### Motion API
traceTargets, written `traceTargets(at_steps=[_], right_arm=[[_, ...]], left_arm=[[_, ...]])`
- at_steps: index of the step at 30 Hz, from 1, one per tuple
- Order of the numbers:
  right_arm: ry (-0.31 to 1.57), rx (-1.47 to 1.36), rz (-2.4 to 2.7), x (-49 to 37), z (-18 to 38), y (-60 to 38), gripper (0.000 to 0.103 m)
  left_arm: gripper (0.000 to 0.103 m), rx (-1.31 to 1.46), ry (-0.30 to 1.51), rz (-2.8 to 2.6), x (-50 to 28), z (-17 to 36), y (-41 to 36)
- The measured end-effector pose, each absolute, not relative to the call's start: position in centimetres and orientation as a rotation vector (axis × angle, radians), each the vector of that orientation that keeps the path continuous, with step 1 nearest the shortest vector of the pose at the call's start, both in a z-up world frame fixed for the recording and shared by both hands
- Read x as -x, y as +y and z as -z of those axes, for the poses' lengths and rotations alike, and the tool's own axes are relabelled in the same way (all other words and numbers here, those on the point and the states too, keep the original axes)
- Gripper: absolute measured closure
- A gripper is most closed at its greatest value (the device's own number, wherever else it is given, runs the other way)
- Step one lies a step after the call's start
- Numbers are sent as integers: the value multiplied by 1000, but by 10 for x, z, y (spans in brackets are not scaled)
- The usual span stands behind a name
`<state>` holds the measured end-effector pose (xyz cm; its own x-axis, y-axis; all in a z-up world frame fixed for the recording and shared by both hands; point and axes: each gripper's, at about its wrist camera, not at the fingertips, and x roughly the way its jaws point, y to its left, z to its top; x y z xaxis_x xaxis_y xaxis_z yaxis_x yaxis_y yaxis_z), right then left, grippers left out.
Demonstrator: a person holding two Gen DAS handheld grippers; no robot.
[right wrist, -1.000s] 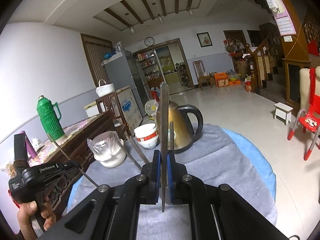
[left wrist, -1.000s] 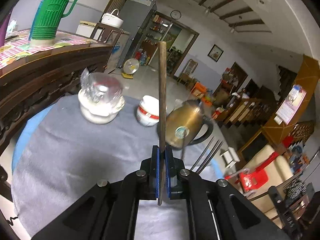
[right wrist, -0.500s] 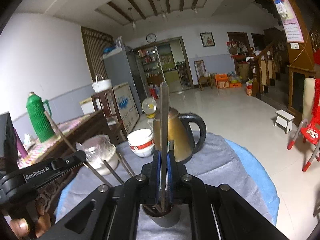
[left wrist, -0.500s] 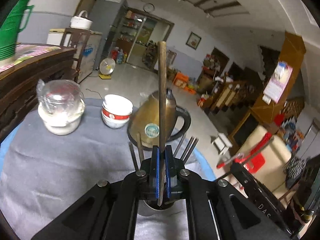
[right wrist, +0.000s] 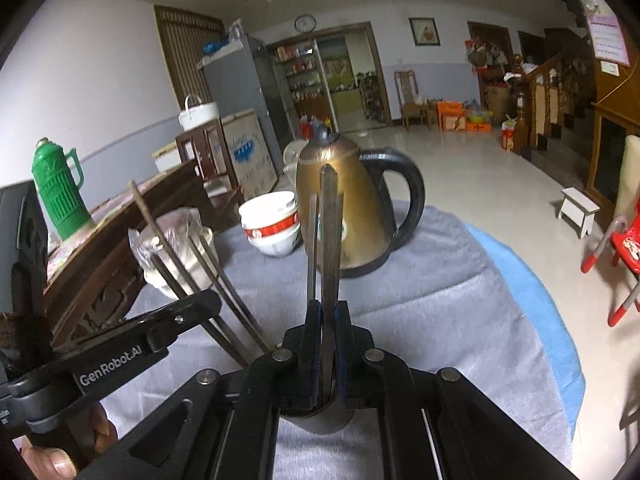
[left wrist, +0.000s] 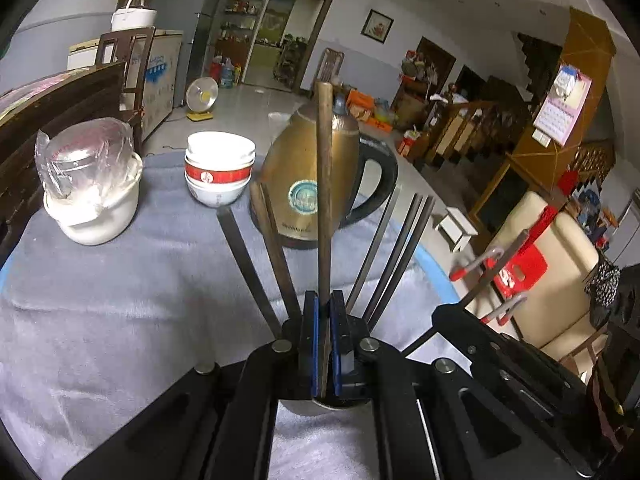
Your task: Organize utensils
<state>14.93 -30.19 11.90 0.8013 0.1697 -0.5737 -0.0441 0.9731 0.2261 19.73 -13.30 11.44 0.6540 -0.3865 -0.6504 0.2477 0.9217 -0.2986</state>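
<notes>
Here the brown wooden chopstick [left wrist: 324,184] stands upright between the blue pads of the left gripper [left wrist: 324,344], clenched tight on it; its lower end sits over a round metal holder [left wrist: 320,404] just beneath the jaws; other dark chopsticks [left wrist: 404,256] fan out of that holder; the right gripper [right wrist: 328,352] likewise clamps a darker, squared chopstick [right wrist: 330,240] above the same cup; behind stand a brassy kettle [left wrist: 296,176] and stacked bowls [left wrist: 219,172] on a grey fuzzy cloth [left wrist: 120,300].
</notes>
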Motion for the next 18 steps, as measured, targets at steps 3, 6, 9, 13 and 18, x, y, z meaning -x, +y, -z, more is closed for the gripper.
traceTargets(at_steps=[3,6,9,13,18], right_arm=[[671,-208,-136,-155,-112,-301,94],[661,-216,-137,-151,-116,-303,92],[632,-252,-115,-144,-126,-312,58],[577,-273,-76,-124,-142,-322,42],[562,-275,-55,-98,-152,-325,42]], left_arm=[[97,176,796,354,-195,-114,-132],[77,176,785,337,-190,-120,-127],[52,188,749,315,-177,-131,-116],[48,198,733,306,-164,-142,-104],[29,196,716,274,-144,-148,-88]])
